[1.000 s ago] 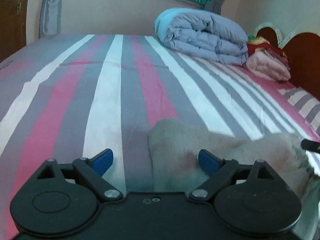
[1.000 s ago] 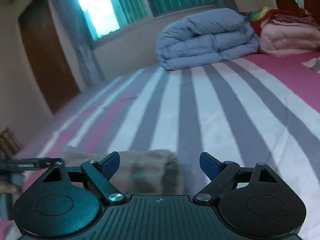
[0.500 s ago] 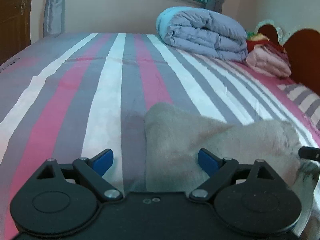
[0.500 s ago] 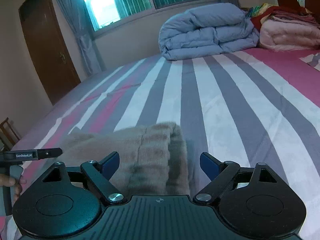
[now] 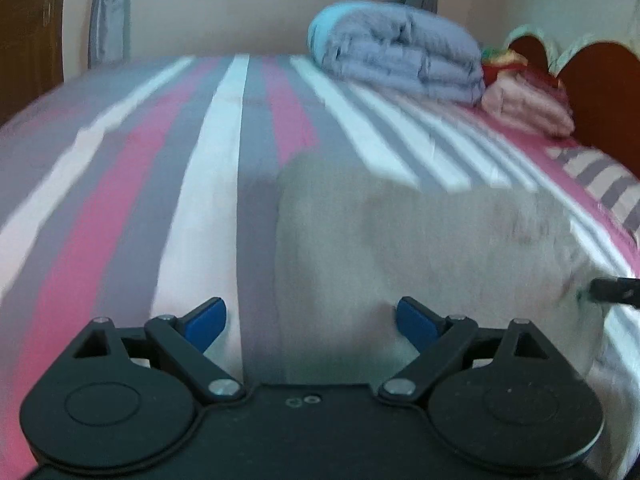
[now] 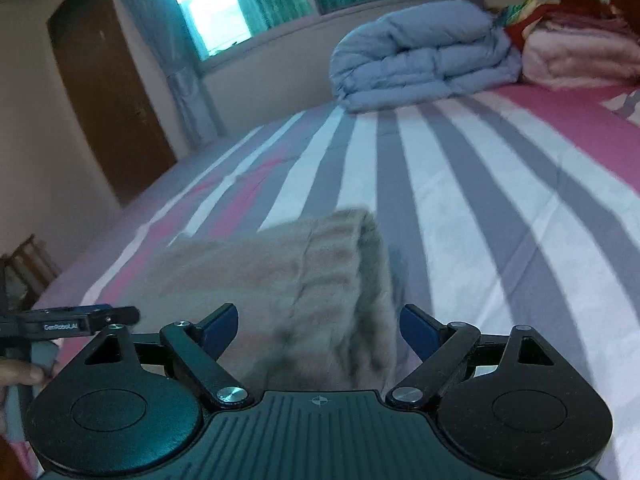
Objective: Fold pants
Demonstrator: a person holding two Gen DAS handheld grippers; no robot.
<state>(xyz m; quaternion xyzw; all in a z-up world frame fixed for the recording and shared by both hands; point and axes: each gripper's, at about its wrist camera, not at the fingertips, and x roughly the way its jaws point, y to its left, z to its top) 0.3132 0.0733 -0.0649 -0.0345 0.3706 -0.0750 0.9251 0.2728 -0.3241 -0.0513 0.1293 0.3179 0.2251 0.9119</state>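
Beige fuzzy pants [image 5: 420, 248] lie folded in a thick bundle on the striped bed. In the right wrist view the pants [image 6: 288, 288] show a ribbed, doubled edge. My left gripper [image 5: 312, 320] is open and empty, over the bundle's left edge. My right gripper [image 6: 318, 326] is open and empty, with the bundle's right end between its fingers. The right gripper's tip shows at the right edge of the left wrist view [image 5: 616, 290]. The left gripper also shows at the left of the right wrist view [image 6: 72, 322].
The bed sheet [image 5: 120, 184] has pink, grey and white stripes. A folded blue-grey duvet [image 5: 400, 60] and a pink blanket pile [image 5: 528, 108] lie at the far end by the headboard [image 5: 600, 92]. A brown door [image 6: 108, 100] stands on the left wall.
Both grippers have drawn back and risen from the bundle, so more of the folded pants shows. Both stay open.
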